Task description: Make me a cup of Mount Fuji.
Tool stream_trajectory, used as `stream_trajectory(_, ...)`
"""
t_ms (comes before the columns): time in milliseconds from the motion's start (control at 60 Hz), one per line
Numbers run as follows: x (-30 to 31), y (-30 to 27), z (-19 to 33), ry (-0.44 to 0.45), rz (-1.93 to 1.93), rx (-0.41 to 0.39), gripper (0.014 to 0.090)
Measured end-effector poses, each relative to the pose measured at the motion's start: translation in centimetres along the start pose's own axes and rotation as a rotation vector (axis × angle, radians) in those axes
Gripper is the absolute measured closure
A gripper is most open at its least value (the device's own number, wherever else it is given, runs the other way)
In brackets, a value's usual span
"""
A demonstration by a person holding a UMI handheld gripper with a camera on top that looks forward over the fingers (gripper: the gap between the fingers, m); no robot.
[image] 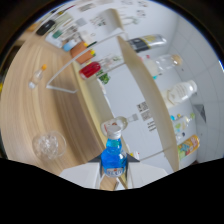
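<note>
A bottle of blue liquid (pixel 113 154) with a pale pour spout (pixel 114 128) stands between my fingers, and my gripper (pixel 114 173) is shut on its lower body. The white fingers (pixel 86 175) show at either side of it. The whole scene is strongly tilted in the gripper view. A clear, empty glass (pixel 49 145) stands on the wooden counter (pixel 27 105), off to the left of the bottle and apart from it.
A wooden shelf unit (pixel 142 85) beyond the bottle carries clear bottles (pixel 182 92), a dark bottle (pixel 141 45) and small colourful jars (pixel 189 145). Farther along the counter are a red item (pixel 90 70), an orange container (pixel 77 49) and small glassware (pixel 37 77).
</note>
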Motion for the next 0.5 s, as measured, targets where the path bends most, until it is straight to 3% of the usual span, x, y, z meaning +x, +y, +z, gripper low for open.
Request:
stream_trajectory(133,3.7,0.5,-2.4,0.011,0.508,0.102,0.0687)
stream_trajectory(267,3.6,6.0,-2.5,0.007,0.883,0.045,0.0686)
stream_trajectory(500,-2.7,16.8,-0.1,-0.056,1.142,-0.156,0.0687)
